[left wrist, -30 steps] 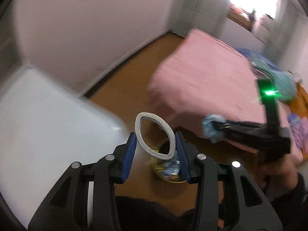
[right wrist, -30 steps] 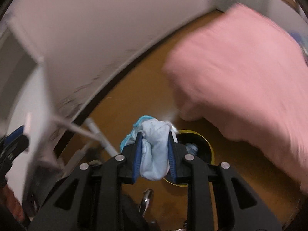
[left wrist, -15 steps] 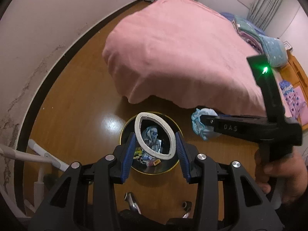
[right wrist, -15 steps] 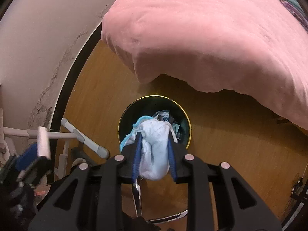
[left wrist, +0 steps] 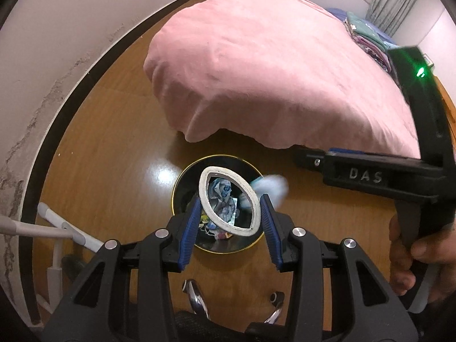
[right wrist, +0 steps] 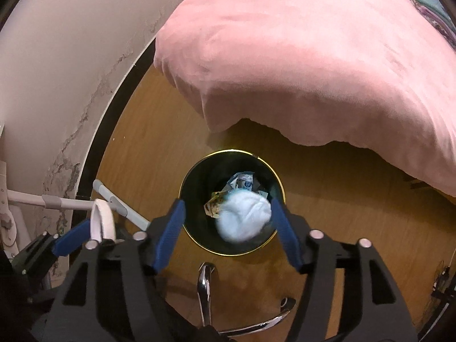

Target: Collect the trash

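A round black trash bin with a gold rim [left wrist: 182,182] [right wrist: 193,176] stands on the wooden floor below both grippers, with crumpled wrappers [right wrist: 242,182] inside. My left gripper [left wrist: 229,213] is shut on a white tape ring [left wrist: 205,196], squeezed into an oval above the bin. It also shows in the right wrist view [right wrist: 101,219]. My right gripper [right wrist: 229,222] is open over the bin. A light blue cloth wad [right wrist: 242,218] is loose and blurred in mid-air between its fingers; it also shows in the left wrist view [left wrist: 270,188].
A bed with a pink cover [left wrist: 270,65] [right wrist: 313,57] overhangs just beyond the bin. A white wall with a dark baseboard [left wrist: 71,85] runs on the left. White frame legs [left wrist: 57,228] and chrome chair legs [right wrist: 206,287] stand near the bin.
Both grippers have come over the bin. My right gripper has opened and the blue cloth wad is dropping from it. My left gripper still holds the tape ring.
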The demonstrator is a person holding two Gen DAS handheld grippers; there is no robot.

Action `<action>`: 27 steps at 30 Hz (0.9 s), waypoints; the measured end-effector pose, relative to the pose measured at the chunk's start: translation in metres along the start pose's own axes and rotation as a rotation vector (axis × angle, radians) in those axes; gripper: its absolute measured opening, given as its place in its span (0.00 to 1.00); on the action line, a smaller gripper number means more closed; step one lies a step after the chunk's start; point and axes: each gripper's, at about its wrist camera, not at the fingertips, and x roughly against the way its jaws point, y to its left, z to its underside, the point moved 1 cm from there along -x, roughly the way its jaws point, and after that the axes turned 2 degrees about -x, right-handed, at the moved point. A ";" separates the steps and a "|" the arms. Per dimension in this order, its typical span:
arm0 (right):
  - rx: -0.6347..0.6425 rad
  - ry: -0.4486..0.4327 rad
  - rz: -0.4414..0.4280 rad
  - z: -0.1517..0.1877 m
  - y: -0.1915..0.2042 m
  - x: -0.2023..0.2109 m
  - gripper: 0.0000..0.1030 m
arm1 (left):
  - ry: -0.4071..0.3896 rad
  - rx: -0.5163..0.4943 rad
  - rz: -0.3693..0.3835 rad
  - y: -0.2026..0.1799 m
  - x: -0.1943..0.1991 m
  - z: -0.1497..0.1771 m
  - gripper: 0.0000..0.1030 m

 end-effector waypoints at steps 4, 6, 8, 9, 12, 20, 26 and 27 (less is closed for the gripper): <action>-0.024 -0.021 -0.003 -0.003 -0.005 0.004 0.62 | 0.019 0.001 0.014 -0.002 -0.008 -0.002 0.40; -0.045 -0.036 -0.006 -0.005 -0.009 0.007 0.64 | 0.025 -0.002 0.017 -0.004 -0.010 -0.005 0.41; -0.055 -0.053 0.000 -0.007 -0.011 0.011 0.65 | 0.030 -0.008 0.020 -0.007 -0.010 -0.007 0.51; -0.058 -0.060 0.000 -0.008 -0.012 0.012 0.66 | 0.026 -0.012 0.015 -0.009 -0.009 -0.008 0.53; -0.059 -0.073 -0.005 -0.009 -0.012 0.015 0.73 | 0.017 -0.032 0.004 -0.015 -0.004 -0.010 0.62; 0.044 -0.109 0.009 -0.007 0.011 0.025 0.88 | -0.089 -0.051 -0.060 -0.016 0.059 -0.001 0.89; 0.225 -0.177 -0.020 0.002 0.083 0.067 0.93 | -0.241 0.020 -0.191 0.015 0.167 0.025 0.93; 0.278 -0.196 -0.031 0.006 0.104 0.078 0.93 | -0.267 0.054 -0.223 0.028 0.190 0.035 0.93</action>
